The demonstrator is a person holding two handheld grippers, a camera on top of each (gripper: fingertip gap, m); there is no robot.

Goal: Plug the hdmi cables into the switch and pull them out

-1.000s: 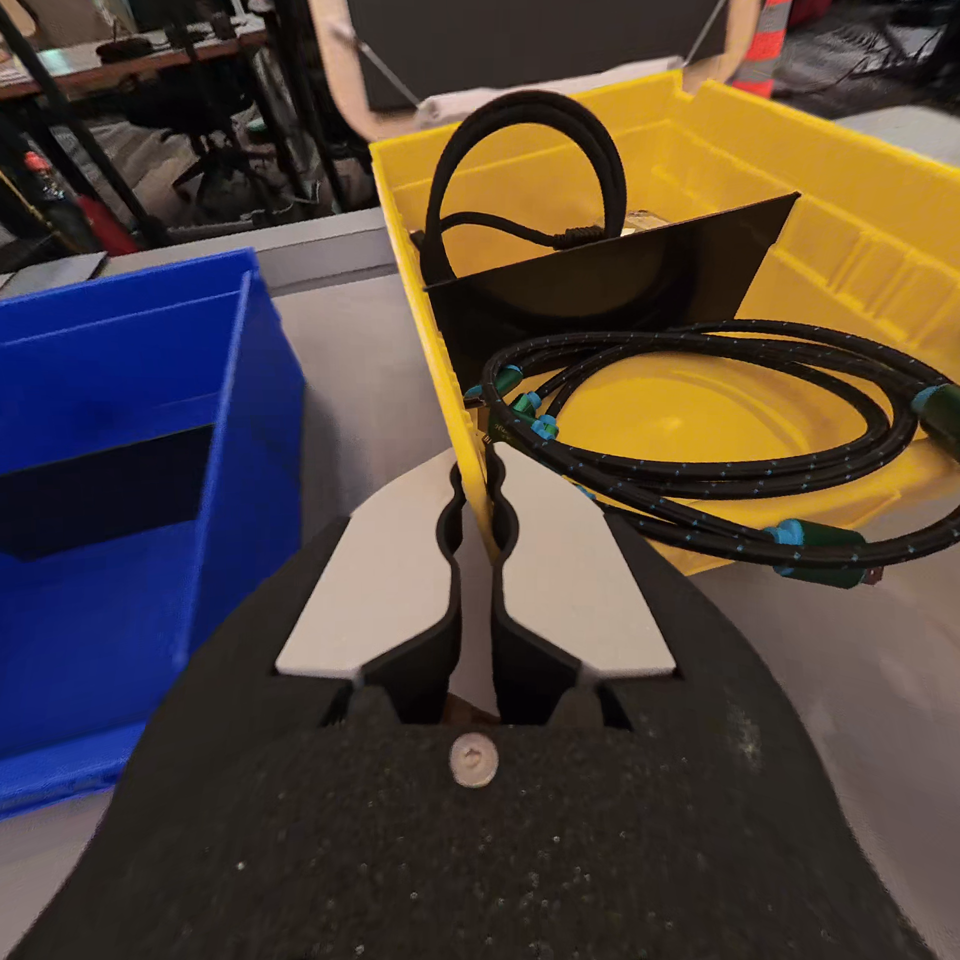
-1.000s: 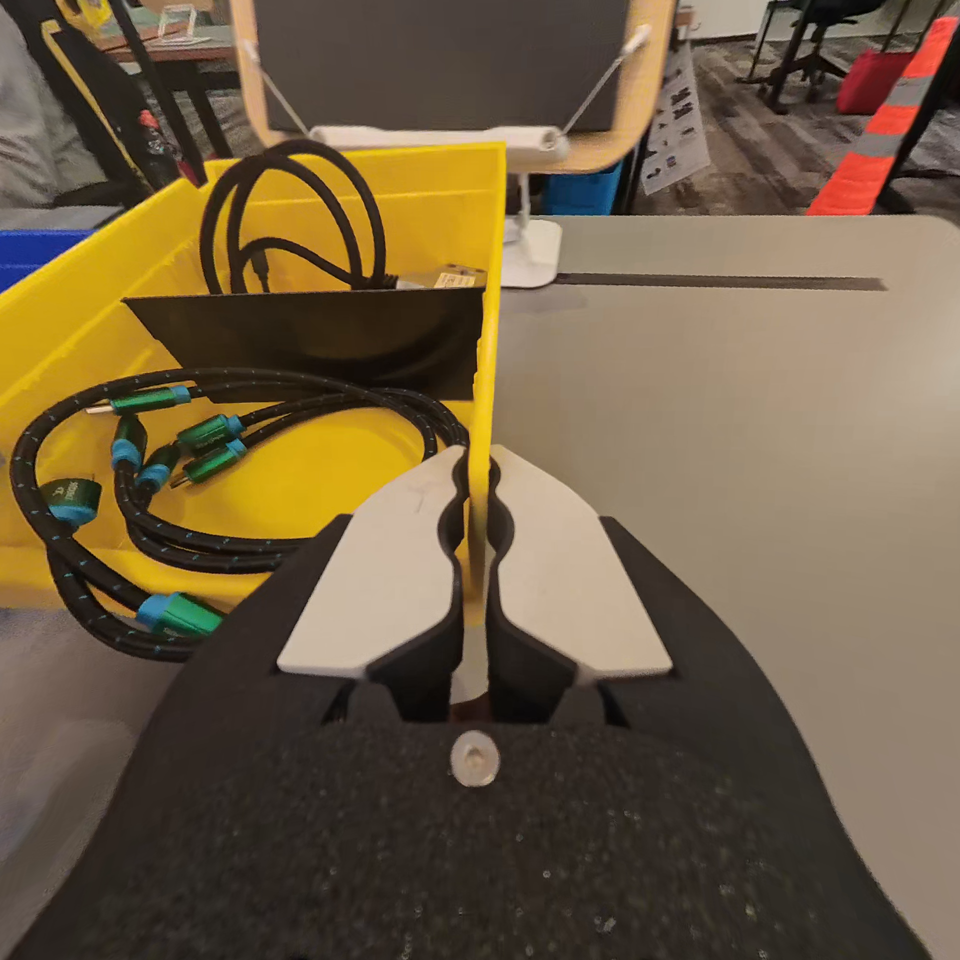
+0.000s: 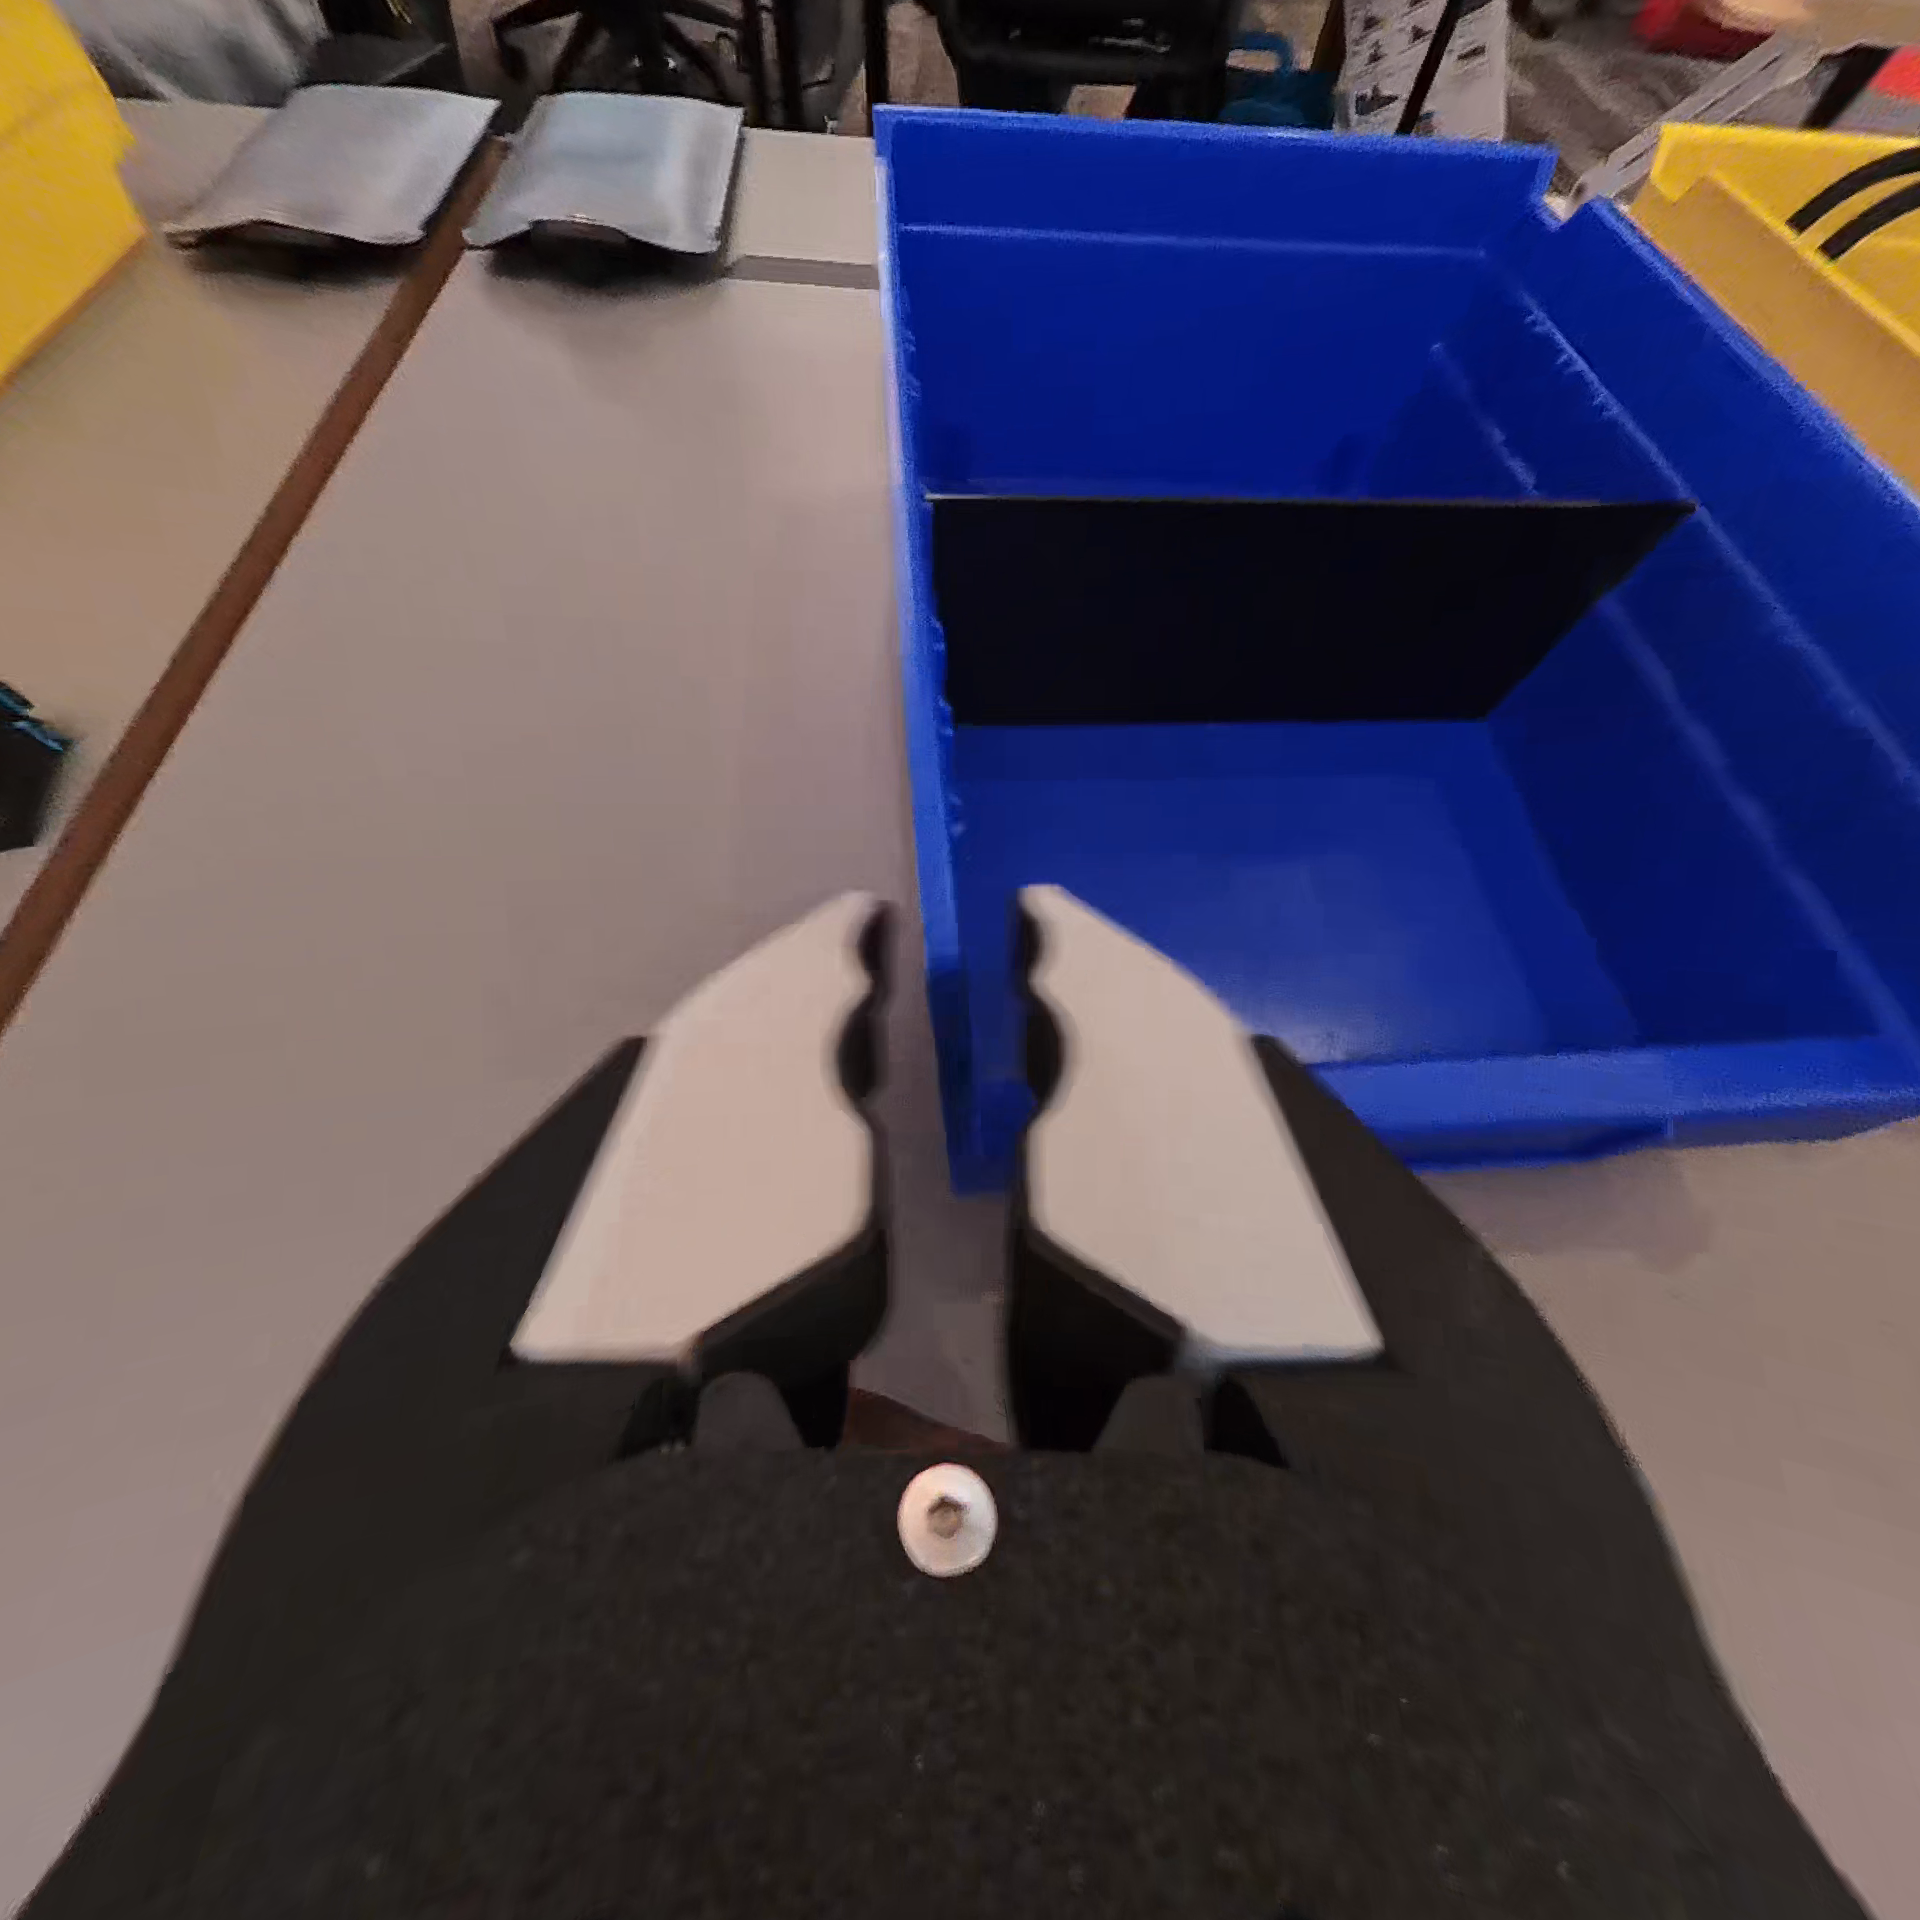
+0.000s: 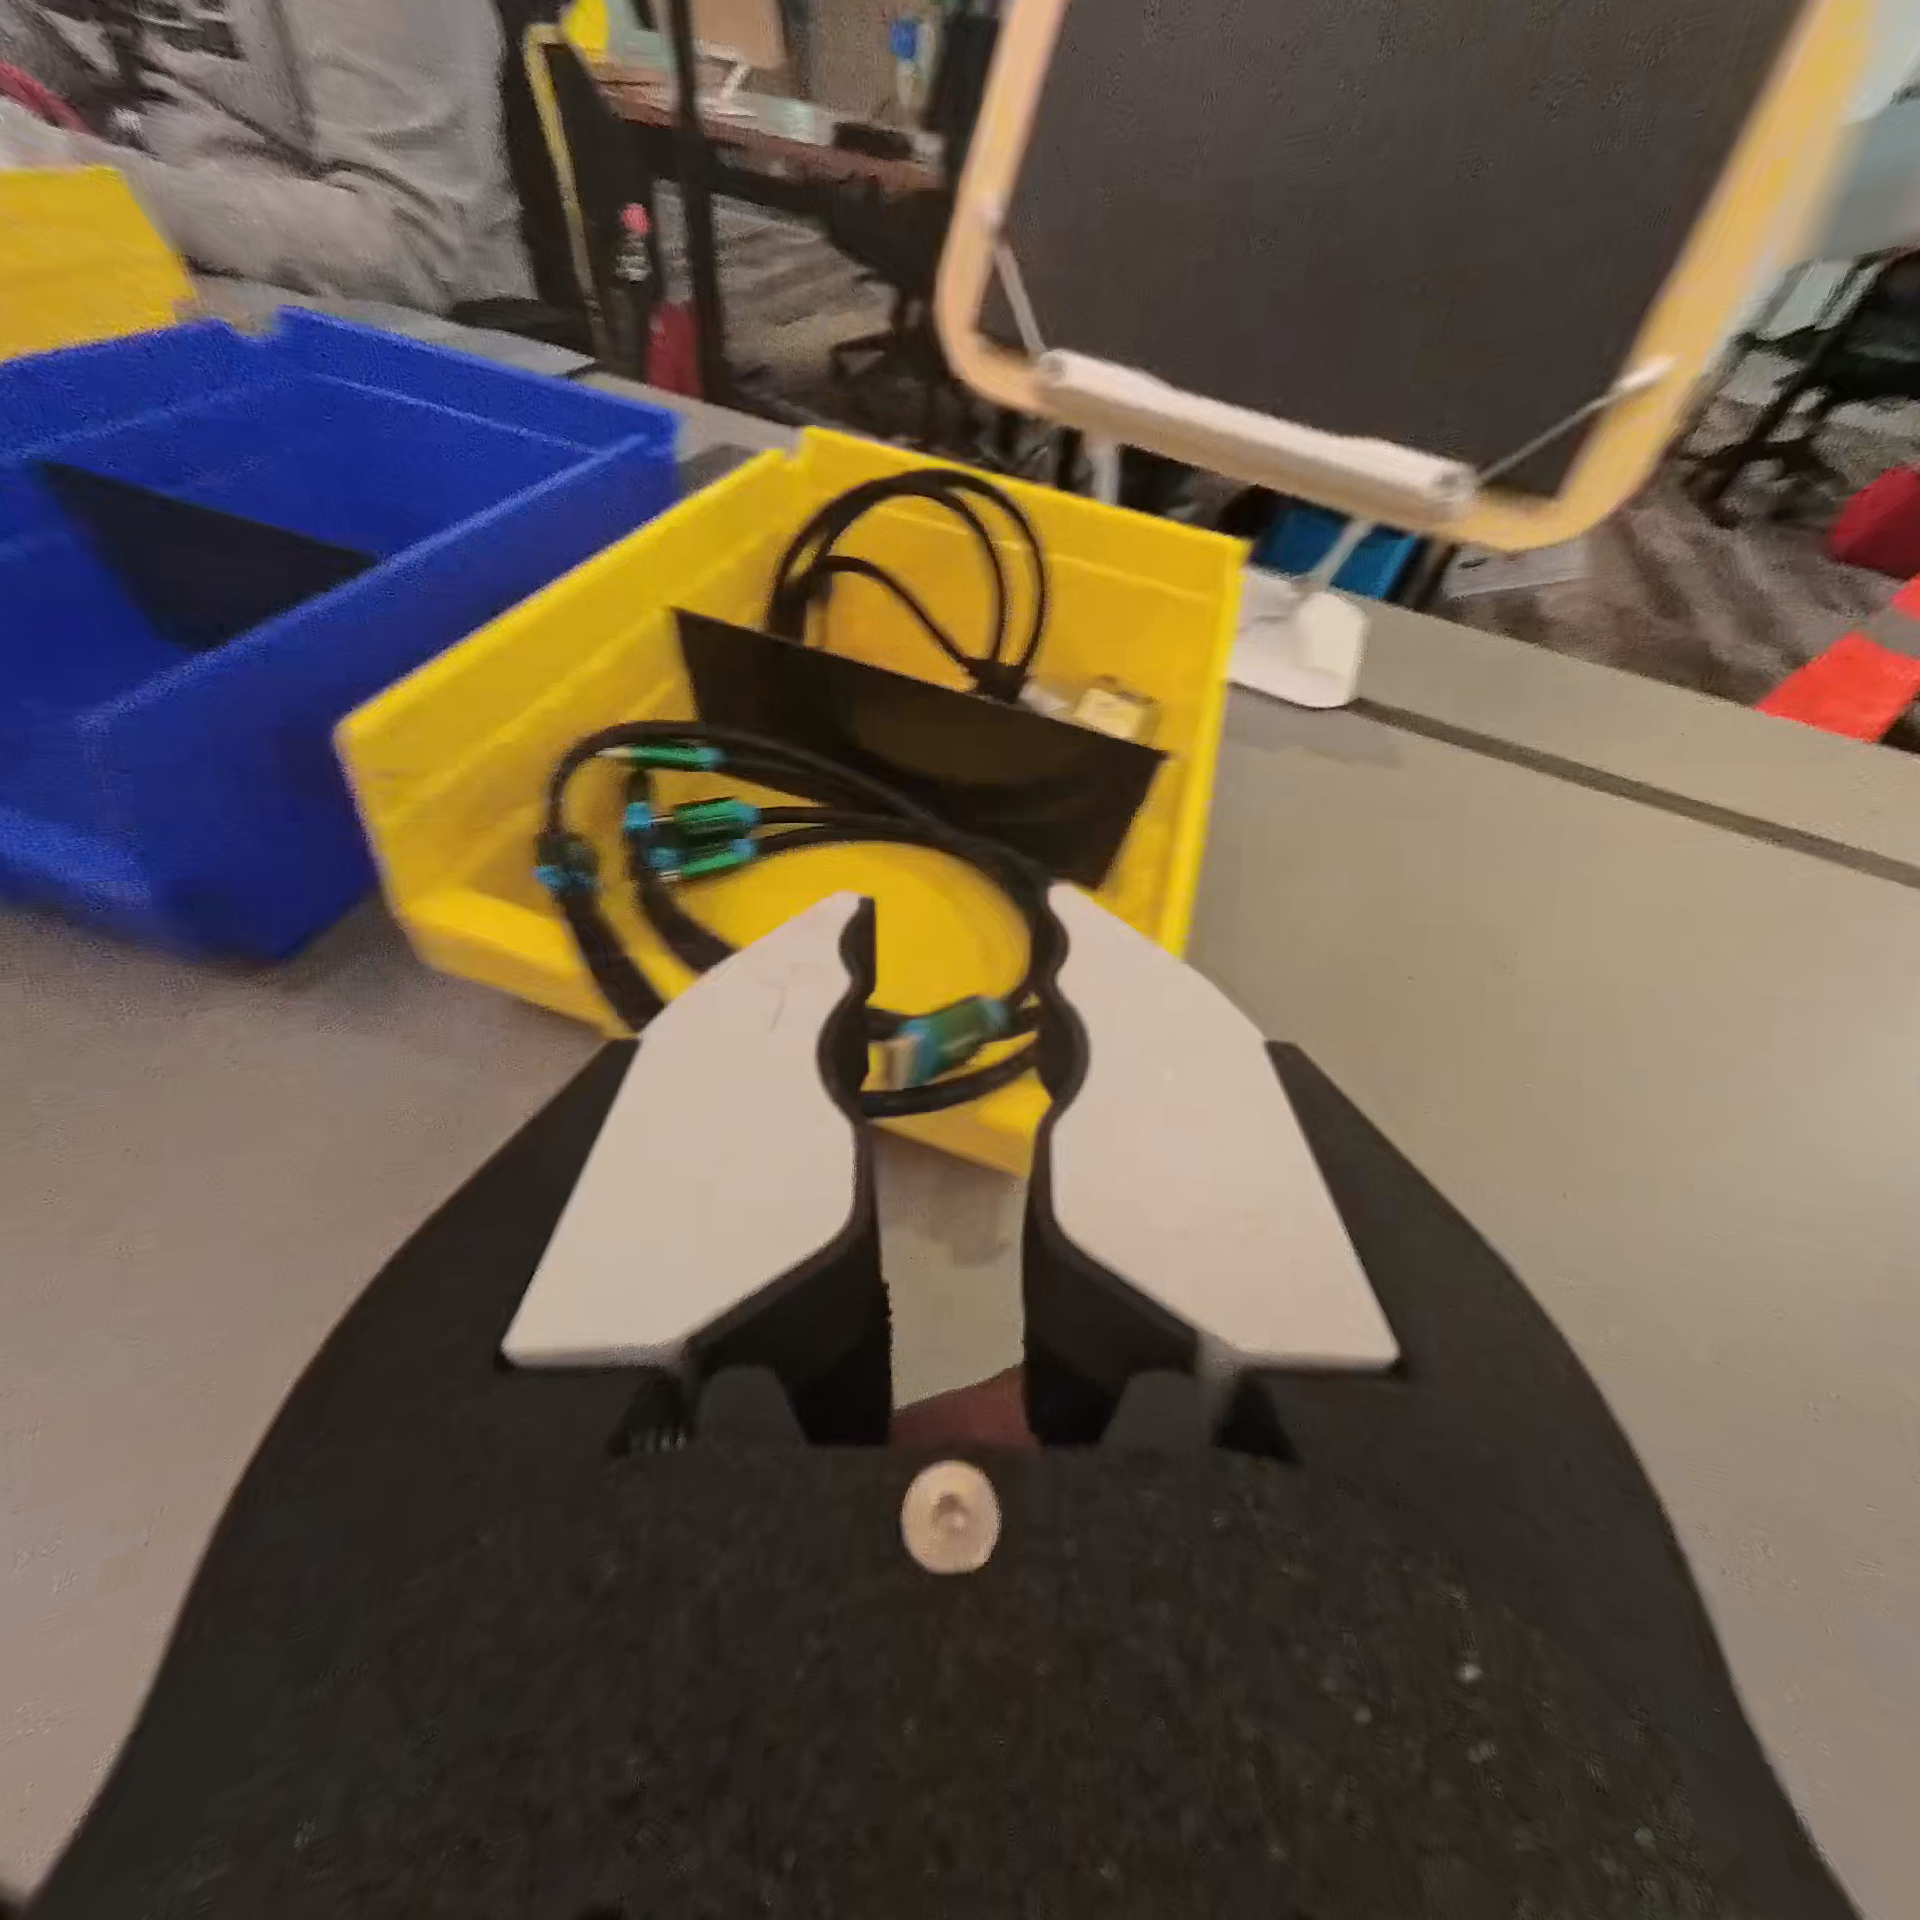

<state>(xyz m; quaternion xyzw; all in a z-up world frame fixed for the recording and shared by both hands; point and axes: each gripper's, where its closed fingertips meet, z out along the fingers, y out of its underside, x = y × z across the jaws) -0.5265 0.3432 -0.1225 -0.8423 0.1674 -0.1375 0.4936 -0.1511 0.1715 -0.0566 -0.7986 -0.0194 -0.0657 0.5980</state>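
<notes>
In the right wrist view a yellow bin point(image 4: 499, 790) holds coiled black braided HDMI cables with green and blue plugs point(image 4: 707, 821). Some loops hang over its low front edge. Behind its black divider point(image 4: 935, 769) lie another black cable point(image 4: 914, 540) and a small metallic box point(image 4: 1117, 707), partly hidden. My right gripper point(image 4: 961, 914) is open and empty, just in front of the bin, with one plug point(image 4: 956, 1039) showing between its fingers. My left gripper point(image 3: 951, 914) is open and empty at the near left corner of an empty blue bin point(image 3: 1351, 935). That bin's left wall shows between the fingers.
The blue bin point(image 4: 260, 727) stands left of the yellow bin point(image 3: 1787, 208) on a grey table point(image 3: 520, 727). Two grey pouches point(image 3: 343, 166) lie at the far left, by another yellow bin point(image 3: 52, 187). A framed dark panel on a white stand point(image 4: 1351, 208) rises behind the bins. Spacing between my two grippers at the tips: around 40 cm.
Both grippers were shut on the yellow bin's side walls and have let go and opened. The left has swung left to the blue bin. The right has drawn back from the yellow bin.
</notes>
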